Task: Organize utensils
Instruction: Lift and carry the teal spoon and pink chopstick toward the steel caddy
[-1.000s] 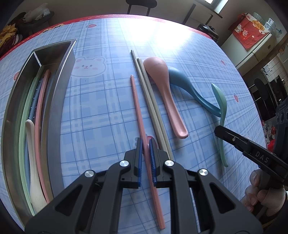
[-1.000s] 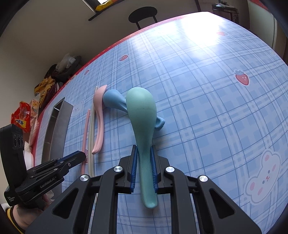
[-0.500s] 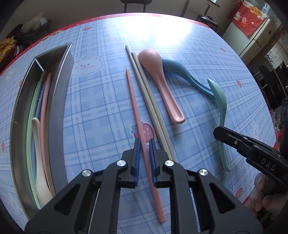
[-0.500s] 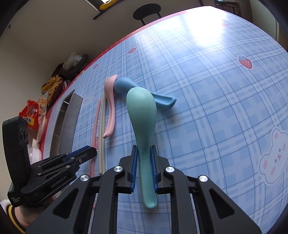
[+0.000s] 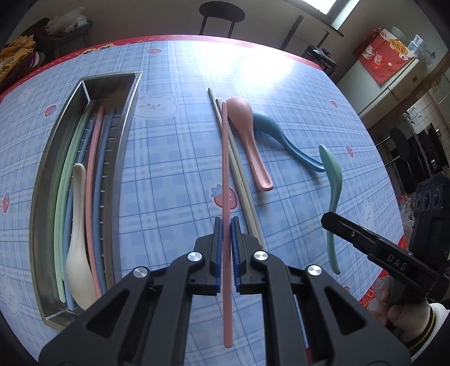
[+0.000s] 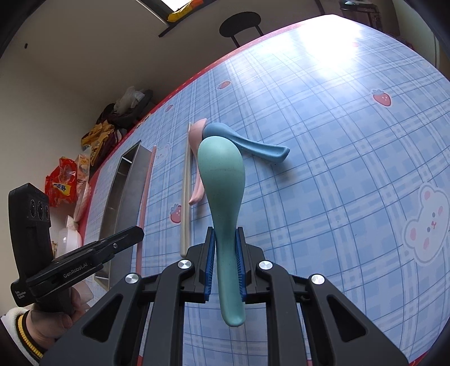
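Observation:
My left gripper [image 5: 225, 225] is shut on a pink chopstick [image 5: 225, 169] and holds it raised above the table. My right gripper [image 6: 225, 233] is shut on a green spoon [image 6: 222, 180], also lifted; the spoon also shows in the left wrist view [image 5: 333, 180]. A metal tray [image 5: 42, 197] at the left holds a cream spoon [image 5: 77, 225] and green, pink and blue chopsticks. On the table lie a pink spoon [image 5: 247, 132], a blue spoon [image 5: 281, 135] and a pair of beige chopsticks [image 5: 242, 180].
The round table has a blue plaid cloth with a red edge [image 5: 168, 38]. A black stool [image 5: 220, 14] stands beyond the far side. Bags and snack packets [image 6: 67, 180] sit off the table's left. A red box [image 5: 385, 56] stands on a cabinet at the right.
Both grippers have risen from the table with their loads. The pink chopstick has come off the cloth and its tip now overlaps the beige pair. The green spoon has lifted away from the blue spoon.

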`<state>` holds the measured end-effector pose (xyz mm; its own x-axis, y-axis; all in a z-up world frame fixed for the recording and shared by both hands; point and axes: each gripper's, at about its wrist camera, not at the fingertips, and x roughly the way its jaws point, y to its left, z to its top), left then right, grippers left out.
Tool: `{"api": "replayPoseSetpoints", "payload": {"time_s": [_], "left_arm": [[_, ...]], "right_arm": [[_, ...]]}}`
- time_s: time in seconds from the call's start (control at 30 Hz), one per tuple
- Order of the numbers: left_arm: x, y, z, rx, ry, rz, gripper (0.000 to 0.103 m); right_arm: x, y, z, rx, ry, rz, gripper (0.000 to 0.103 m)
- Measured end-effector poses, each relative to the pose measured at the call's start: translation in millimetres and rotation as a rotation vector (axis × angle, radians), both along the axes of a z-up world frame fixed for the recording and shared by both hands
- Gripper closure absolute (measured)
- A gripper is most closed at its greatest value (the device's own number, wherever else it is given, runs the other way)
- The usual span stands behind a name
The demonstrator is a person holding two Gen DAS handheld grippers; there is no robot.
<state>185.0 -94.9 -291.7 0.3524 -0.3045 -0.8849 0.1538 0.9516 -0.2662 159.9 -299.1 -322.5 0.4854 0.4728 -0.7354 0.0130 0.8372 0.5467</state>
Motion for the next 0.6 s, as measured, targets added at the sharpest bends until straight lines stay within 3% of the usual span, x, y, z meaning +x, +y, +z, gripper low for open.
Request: {"api": "replayPoseSetpoints", "payload": {"time_s": [0.6], "left_arm": [[-38, 54, 35, -0.047, -0.042, 0.082, 0.093]], "right_arm": [[-20, 17, 19, 0.038, -0.016, 0.021, 0.089]]}}
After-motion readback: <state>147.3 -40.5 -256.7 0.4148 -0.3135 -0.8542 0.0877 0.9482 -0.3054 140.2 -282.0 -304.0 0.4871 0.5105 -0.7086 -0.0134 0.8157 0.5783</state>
